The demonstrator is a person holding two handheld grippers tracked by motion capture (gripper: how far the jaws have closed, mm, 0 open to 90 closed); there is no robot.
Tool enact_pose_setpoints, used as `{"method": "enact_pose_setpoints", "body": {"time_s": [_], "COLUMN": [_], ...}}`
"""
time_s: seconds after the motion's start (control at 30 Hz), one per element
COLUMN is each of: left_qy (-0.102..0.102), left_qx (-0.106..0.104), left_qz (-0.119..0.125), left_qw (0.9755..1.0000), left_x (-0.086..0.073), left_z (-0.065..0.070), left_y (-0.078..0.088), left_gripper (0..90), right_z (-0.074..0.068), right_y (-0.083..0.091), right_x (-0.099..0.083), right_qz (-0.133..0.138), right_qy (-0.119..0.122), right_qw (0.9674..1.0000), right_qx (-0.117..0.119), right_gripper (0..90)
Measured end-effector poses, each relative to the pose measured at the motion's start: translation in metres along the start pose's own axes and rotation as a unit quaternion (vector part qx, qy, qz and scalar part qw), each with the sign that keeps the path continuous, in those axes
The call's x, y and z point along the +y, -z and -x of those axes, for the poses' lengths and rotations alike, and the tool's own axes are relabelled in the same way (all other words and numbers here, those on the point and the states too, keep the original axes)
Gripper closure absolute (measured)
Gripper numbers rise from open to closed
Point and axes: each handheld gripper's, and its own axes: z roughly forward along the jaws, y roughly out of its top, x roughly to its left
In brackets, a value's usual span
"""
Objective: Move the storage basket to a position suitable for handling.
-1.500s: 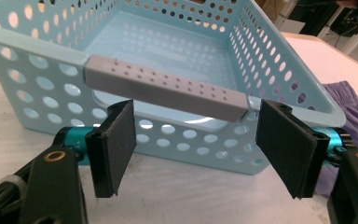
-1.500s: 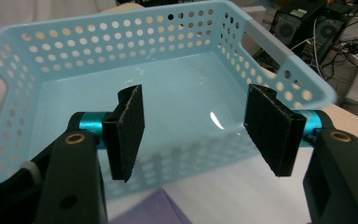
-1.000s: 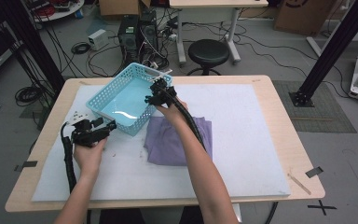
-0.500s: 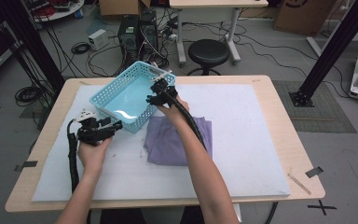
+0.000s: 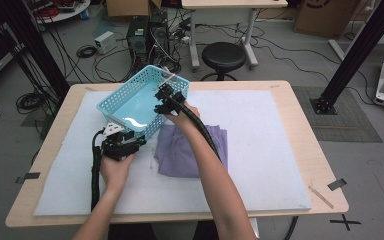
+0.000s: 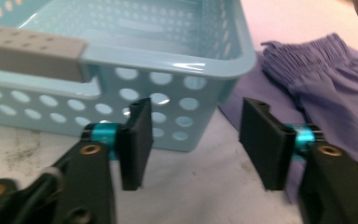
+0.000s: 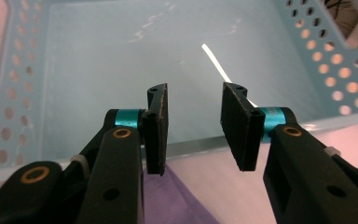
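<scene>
A light blue perforated basket (image 5: 114, 101) sits at the back left of the white mat, with nothing inside it. A purple cloth (image 5: 182, 156) lies crumpled just to its right front. My left gripper (image 5: 141, 143) is low at the basket's near corner. In the left gripper view, my left gripper (image 6: 198, 108) faces the basket wall (image 6: 177, 63), with the cloth (image 6: 326, 93) to the right. Its jaws have just been closing and nothing is between them. My right gripper (image 5: 159, 100) hangs open over the basket's right rim. In the right gripper view, my right gripper (image 7: 196, 91) looks down at the basket floor (image 7: 112, 56).
The white mat (image 5: 270, 145) covers most of the wooden table (image 5: 320, 165). Beyond the far edge stand a black stool (image 5: 223, 54), computer towers (image 5: 147, 30) and loose cables. A black frame post (image 5: 355, 50) rises at the right.
My left hand has slid right across the mat to the basket's near corner. Its jaws stand narrower than before. The right hand has stayed over the basket rim.
</scene>
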Motion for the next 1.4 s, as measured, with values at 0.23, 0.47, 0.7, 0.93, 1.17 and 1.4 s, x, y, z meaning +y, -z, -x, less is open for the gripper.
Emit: {"method": "enact_pose_setpoints", "body": {"time_s": [0.23, 0.47, 0.7, 0.93, 1.17, 1.4], "left_qy": [-0.019, -0.040, -0.033, -0.035, -0.045, -0.059], "left_qx": [0.002, 0.010, 0.037, 0.030, 0.015, 0.007], "left_qz": [-0.022, -0.019, -0.002, 0.029, 0.035, 0.032], "left_qw": [0.9996, 0.9990, 0.9988, 0.9985, 0.9983, 0.9977], "left_x": [0.011, 0.014, 0.014, 0.013, 0.012, 0.012], "left_z": [-0.004, -0.010, -0.019, -0.022, -0.022, -0.020], "left_y": [-0.006, 0.000, 0.000, 0.000, -0.004, -0.007], "left_gripper": [39.4, 39.8, 43.3, 38.7, 37.1, 37.3], "right_z": [-0.005, -0.006, -0.007, 0.040, 0.107, 0.117], "right_y": [-0.001, 0.000, 0.010, 0.042, 0.060, 0.041], "right_x": [0.004, 0.006, 0.002, -0.024, -0.064, -0.073], "right_qz": [-0.024, -0.046, -0.040, 0.083, 0.096, 0.076], "right_qy": [-0.017, -0.035, -0.039, -0.087, -0.180, -0.195], "right_qw": [0.9979, 0.9942, 0.9929, 0.9921, 0.9755, 0.9751], "right_qx": [0.058, 0.091, 0.105, -0.037, -0.083, -0.072], "right_gripper": [69.2, 71.7, 66.5, 37.4, 37.6, 42.1]}}
